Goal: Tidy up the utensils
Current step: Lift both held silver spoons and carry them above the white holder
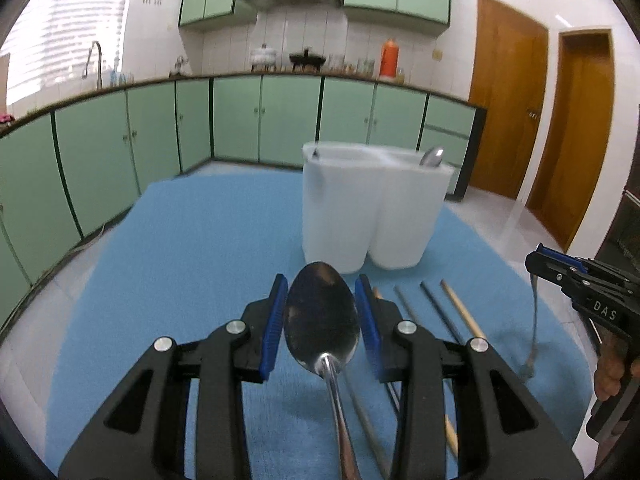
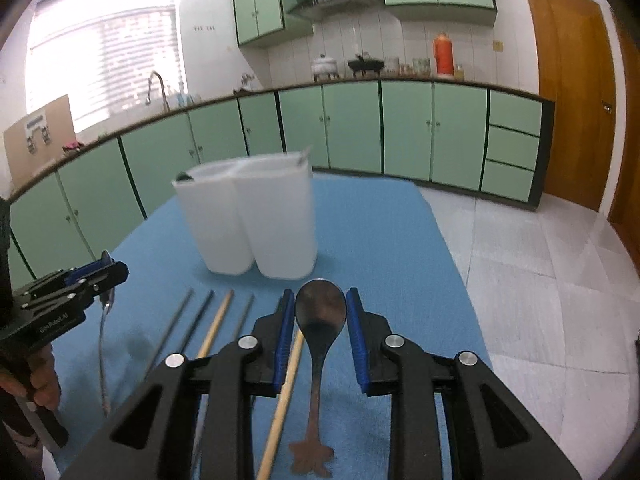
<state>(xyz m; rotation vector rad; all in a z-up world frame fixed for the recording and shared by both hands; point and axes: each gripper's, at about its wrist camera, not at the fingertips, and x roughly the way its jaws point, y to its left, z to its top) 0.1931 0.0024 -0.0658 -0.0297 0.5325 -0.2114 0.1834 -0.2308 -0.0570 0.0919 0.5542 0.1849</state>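
Note:
My left gripper is shut on the bowl of a silver spoon, whose handle runs back toward the camera. In the right wrist view that gripper sits at the left with the silver spoon's handle hanging down over the mat. My right gripper is shut on the bowl of a dark bronze spoon with a flared handle end. A white two-compartment holder stands ahead of both grippers, with a spoon in one compartment. Several chopsticks lie on the blue mat.
The blue mat covers the table. Its right edge drops to a pale tiled floor. Green cabinets line the far walls. A person's hand grips the left tool's handle.

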